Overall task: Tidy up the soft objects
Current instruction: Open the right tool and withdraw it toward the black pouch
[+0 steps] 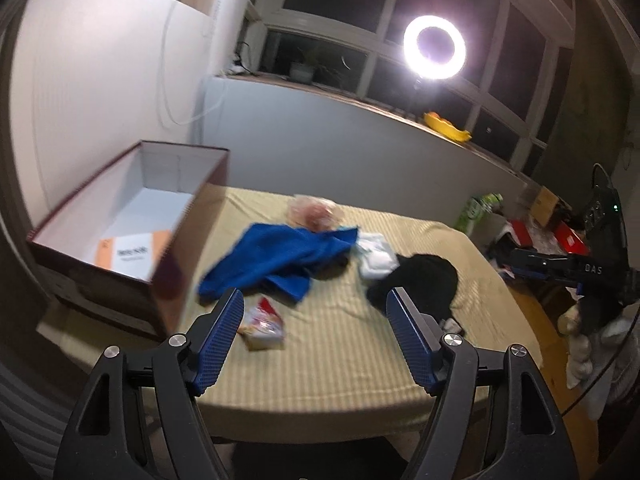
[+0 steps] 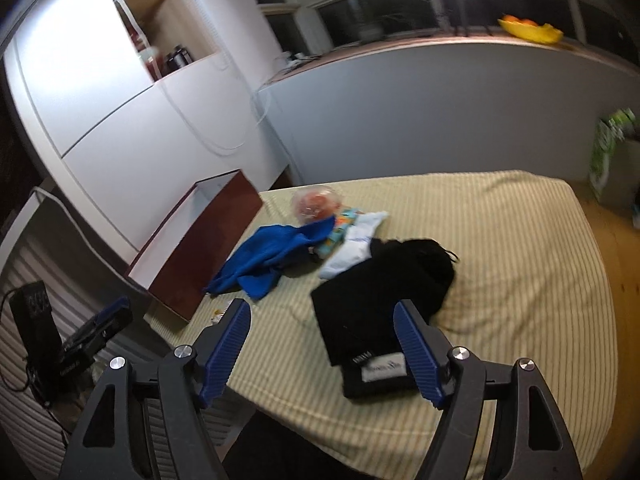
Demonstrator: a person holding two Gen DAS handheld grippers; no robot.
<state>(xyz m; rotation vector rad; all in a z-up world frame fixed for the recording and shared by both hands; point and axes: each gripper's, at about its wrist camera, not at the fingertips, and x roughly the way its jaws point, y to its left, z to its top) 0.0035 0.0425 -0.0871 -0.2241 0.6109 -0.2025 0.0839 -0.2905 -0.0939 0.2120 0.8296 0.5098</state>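
**Fingers spread, nothing held, soft pile waiting on desk**

L wrist view: left fingers [image 1: 315,312] stand apart w/ nothing between them, hovering over the near edge of the desk [image 1: 340,364], which wears a striped yellow cloth. Blue cloth [image 1: 280,258] lies crumpled mid-desk, just beside the open box [image 1: 120,220] at left. White cloth [image 1: 376,258] touches the blue one's far end; black garment [image 1: 420,284] sits right of it. Small snack packet [image 1: 264,326] lies near the left pad. Right-hand tool shows at the far right edge.

R wrist view: right fingers [image 2: 322,334] also apart, empty, aimed over the black garment [image 2: 384,300], whose labelled end lies close to the right pad. Blue cloth [image 2: 272,256] and white cloth [image 2: 352,244] sit beyond; box [image 2: 208,248] at left.

Handling, my guess: all fabric is light, limp, prob. drapes and trails when lifted. Best to pinch a bunched fold near the middle, not a loose corner. Black piece looks folded, thicker; take it at the stacked edge.
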